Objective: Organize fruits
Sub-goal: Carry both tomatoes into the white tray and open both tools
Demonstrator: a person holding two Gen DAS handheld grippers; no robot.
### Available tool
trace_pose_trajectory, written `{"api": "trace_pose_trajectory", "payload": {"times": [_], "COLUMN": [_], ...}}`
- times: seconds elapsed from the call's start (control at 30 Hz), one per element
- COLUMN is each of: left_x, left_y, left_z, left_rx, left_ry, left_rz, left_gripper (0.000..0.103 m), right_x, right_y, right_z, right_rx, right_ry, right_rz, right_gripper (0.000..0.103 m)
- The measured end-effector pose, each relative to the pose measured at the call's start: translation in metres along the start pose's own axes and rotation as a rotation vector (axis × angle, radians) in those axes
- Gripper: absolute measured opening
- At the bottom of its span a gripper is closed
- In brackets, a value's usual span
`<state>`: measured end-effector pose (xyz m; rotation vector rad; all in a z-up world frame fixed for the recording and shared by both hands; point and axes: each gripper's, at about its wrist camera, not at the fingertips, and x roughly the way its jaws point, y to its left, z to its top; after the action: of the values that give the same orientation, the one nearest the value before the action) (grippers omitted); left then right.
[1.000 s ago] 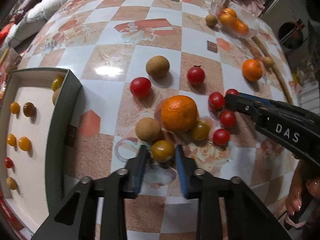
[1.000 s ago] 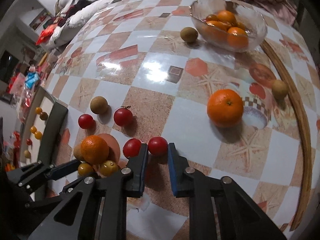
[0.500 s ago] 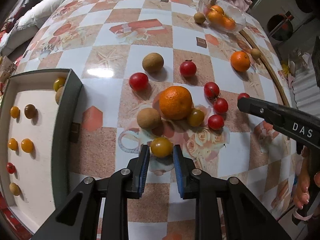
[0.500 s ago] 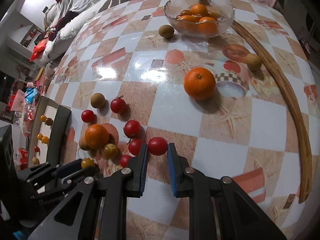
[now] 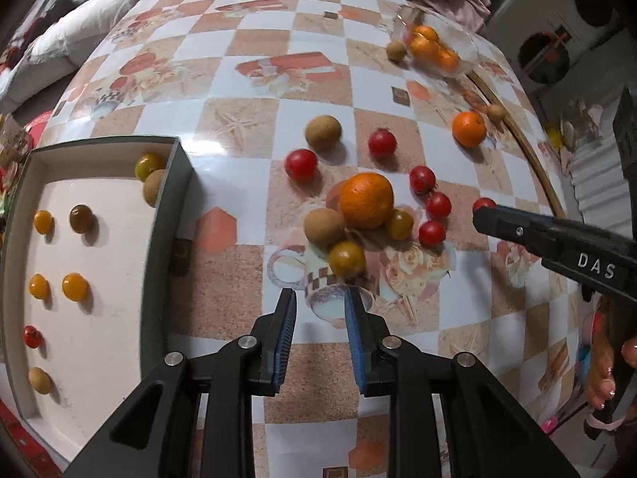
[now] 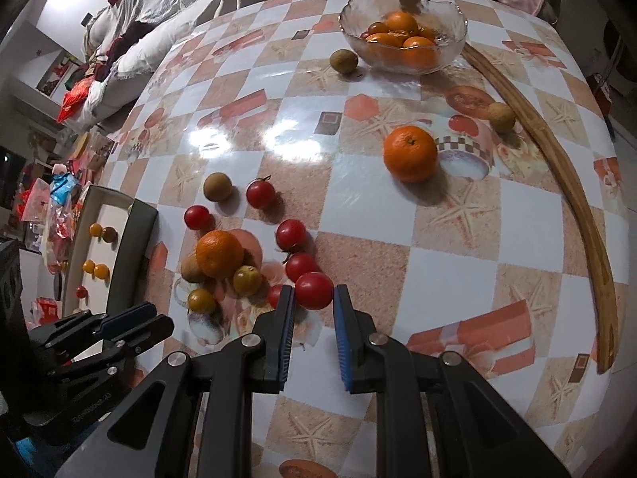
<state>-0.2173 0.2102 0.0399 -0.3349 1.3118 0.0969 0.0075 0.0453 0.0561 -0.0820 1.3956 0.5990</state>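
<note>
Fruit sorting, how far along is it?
Partly done. The tray already holds several small tomatoes and longans, and the glass bowl holds oranges. In hand: the right gripper is shut on a red tomato; the left gripper is open, just short of a yellow-green tomato. Left: two oranges, several red tomatoes and longans lie loose on the table.

Checkered table (image 6: pixel 458 239): scattered fruits (image 5: pixel 365 199), box (image 5: pixel 167 215), bowl (image 6: pixel 402 61).
</note>
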Motion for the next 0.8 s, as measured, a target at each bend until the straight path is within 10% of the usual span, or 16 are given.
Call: {"api": "trace_pose_trajectory", "payload": {"times": [0.03,0.1,0.33,0.47,0.7,0.8], "left_x": [0.002,0.007,0.016,0.024,0.031,0.028], "left_y": [-0.002,-0.006,-0.011,-0.013,-0.017,-0.019], "left_z": [-0.001,-0.003,0.005,0.013,0.016,0.014], "left_rx": [0.01,0.026,-0.004,-0.033,-0.047,-0.038], "left_ry": [0.005,0.011,-0.009,-0.004,0.004,-0.015], "left_rz": [0.0,0.011,0.029,0.048,0.067,0.058], "left_gripper": [0.029,0.07,0.071,0.07,0.026,0.024], "right_x": [0.0,-0.001,-0.003,-0.004,-0.006,-0.007], "right_y": [0.001,0.002,-0.003,-0.009,-0.017,-0.017], "right_z": [-0.001,-0.003,-0.009,-0.012,-0.015,-0.015], "right_rx": [-0.001,0.001,0.028,0.049,0.067,0.068], "right_ry": [0.002,0.002,-0.001,0.001,-0.001,-0.001], "right_rz": [-0.001,-0.003,-0.005,-0.003,-0.001,0.001], "right_gripper": [0.021,0.021,0.021,0.021,0.021,0.021]}}
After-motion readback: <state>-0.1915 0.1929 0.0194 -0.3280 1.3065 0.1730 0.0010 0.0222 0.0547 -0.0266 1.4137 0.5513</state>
